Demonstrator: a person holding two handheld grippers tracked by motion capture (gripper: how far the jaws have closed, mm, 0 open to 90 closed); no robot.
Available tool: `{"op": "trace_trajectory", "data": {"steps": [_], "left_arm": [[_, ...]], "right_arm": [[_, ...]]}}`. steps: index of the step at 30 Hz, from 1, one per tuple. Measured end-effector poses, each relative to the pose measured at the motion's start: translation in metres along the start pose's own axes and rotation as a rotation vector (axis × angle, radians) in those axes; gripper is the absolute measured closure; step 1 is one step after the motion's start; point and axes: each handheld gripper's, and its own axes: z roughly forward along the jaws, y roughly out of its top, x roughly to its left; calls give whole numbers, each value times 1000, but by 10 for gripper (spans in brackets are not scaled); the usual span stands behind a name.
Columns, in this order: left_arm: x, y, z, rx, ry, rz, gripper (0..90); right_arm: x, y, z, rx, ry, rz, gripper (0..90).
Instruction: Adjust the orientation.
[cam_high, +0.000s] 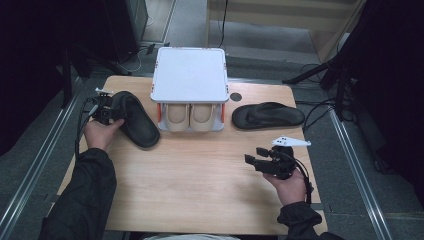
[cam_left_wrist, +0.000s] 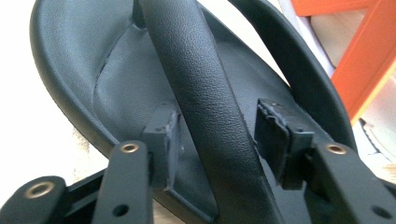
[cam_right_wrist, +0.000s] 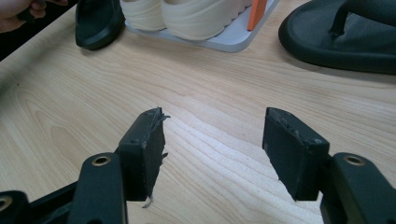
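Observation:
A black flip-flop (cam_high: 135, 120) lies on the left of the wooden table (cam_high: 200, 175). My left gripper (cam_high: 111, 111) is at its outer edge. In the left gripper view the jaws straddle the sandal's strap (cam_left_wrist: 196, 70). The left pad (cam_left_wrist: 163, 135) sits against the strap and the right pad (cam_left_wrist: 278, 133) stands a little off it, so the left gripper (cam_left_wrist: 219, 130) is open. The matching flip-flop (cam_high: 267, 116) lies on the right of the table. My right gripper (cam_high: 254, 155) hovers low over bare wood at the front right, open (cam_right_wrist: 215, 140) with nothing between its pads.
A white rack (cam_high: 190, 75) with orange posts stands at the back centre. A cream pair of shoes (cam_high: 189, 116) sits on its lower shelf, between the two sandals. A round hole (cam_high: 236, 96) marks the tabletop beside the rack. Dark stands and cables surround the table.

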Motion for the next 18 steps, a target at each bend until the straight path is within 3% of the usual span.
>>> {"op": "trace_trajectory", "data": {"steps": [18], "left_arm": [[0, 2, 0, 3, -2, -29, 634]], "right_arm": [[0, 0, 0, 2, -1, 0, 392]]}}
